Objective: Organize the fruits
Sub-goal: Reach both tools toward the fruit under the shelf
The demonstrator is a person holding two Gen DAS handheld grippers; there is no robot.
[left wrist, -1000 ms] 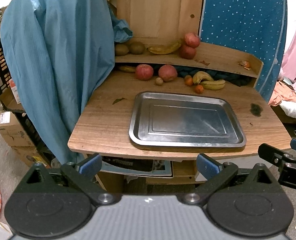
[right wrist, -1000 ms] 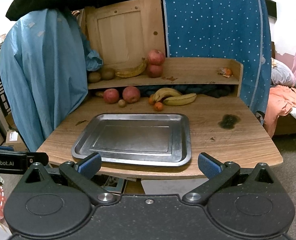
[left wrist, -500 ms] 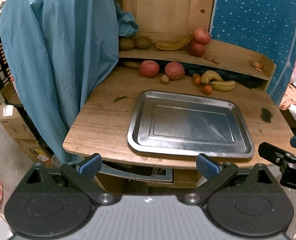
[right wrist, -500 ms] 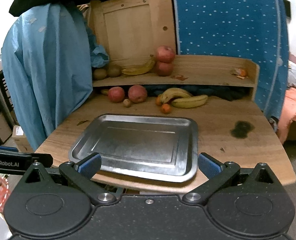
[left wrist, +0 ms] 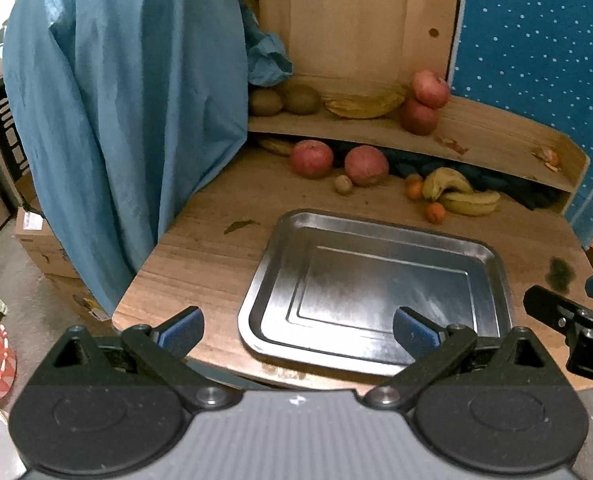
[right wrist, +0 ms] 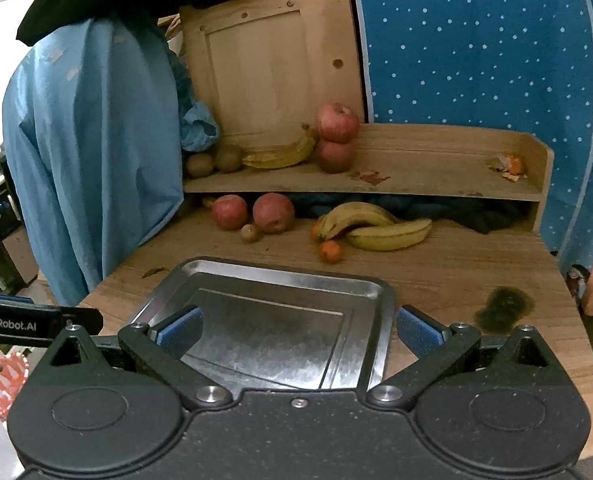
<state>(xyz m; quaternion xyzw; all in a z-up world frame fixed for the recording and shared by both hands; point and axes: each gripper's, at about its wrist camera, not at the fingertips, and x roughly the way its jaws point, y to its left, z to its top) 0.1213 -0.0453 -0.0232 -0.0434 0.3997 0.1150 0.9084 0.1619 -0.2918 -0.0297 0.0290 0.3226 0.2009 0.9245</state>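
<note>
1. Two grippers were over the near edge of the wooden table (right wrist: 456, 276); the left gripper (left wrist: 298, 330) had its jaws spread wide and gripped nothing, and the right gripper (right wrist: 299, 330) was likewise spread and empty.
2. A metal tray (right wrist: 280, 276) lay bare on the table, straight ahead at 12 o'clock in the right wrist view and toward 1 o'clock in the left wrist view.
3. Beyond the tray, at the table's far edge, two red apples (right wrist: 252, 212) sat side by side at 11 o'clock, with a small brown fruit (right wrist: 250, 233) just in front of them.
4. At 12 to 1 o'clock lay two bananas (right wrist: 376, 228), touching each other, with a small orange (right wrist: 331, 251) just beside them.
5. On the shelf (right wrist: 416, 172) above, two more apples (right wrist: 336, 136) were stacked one on the other, a banana (right wrist: 280, 156) lay to their left, and two kiwis (right wrist: 214, 160) sat further left.
6. A blue cloth (left wrist: 116, 120) hung at 9 to 10 o'clock beside the table.
</note>
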